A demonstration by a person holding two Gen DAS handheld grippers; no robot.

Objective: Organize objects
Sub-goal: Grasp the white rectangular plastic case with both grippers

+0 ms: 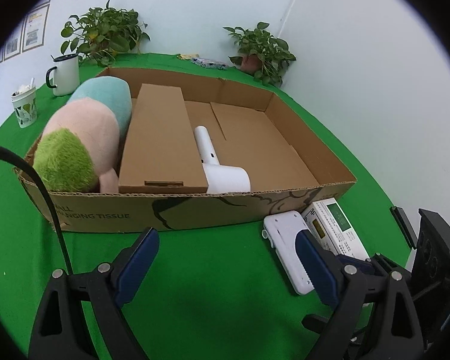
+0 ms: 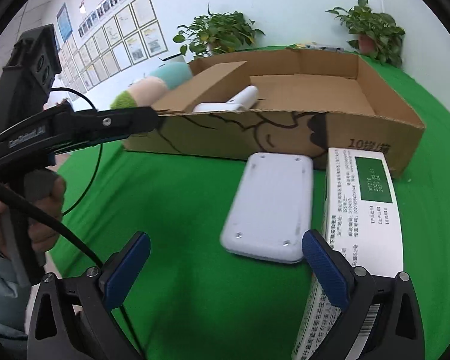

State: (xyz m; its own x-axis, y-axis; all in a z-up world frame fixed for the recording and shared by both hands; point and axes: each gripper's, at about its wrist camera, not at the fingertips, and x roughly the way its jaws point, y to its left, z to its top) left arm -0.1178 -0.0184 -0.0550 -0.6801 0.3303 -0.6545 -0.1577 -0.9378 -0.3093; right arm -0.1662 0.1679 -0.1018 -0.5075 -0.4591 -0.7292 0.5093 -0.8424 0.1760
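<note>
Blue-padded jaws on both the left gripper (image 1: 228, 265) and the right gripper (image 2: 226, 265) stand spread and empty above the green cloth (image 1: 195, 285). Nearest the right gripper lie the white flat device (image 2: 267, 207) and, touching it on the right, the printed carton (image 2: 363, 210); a wide closure risks pinching both or skidding the smooth device. Farther back, the cardboard box (image 1: 195, 207) already holds a plush toy (image 1: 84, 138), an inner brown box (image 1: 162, 138) and a white hair dryer (image 1: 219, 168), so a careless drop may strike the dryer.
</note>
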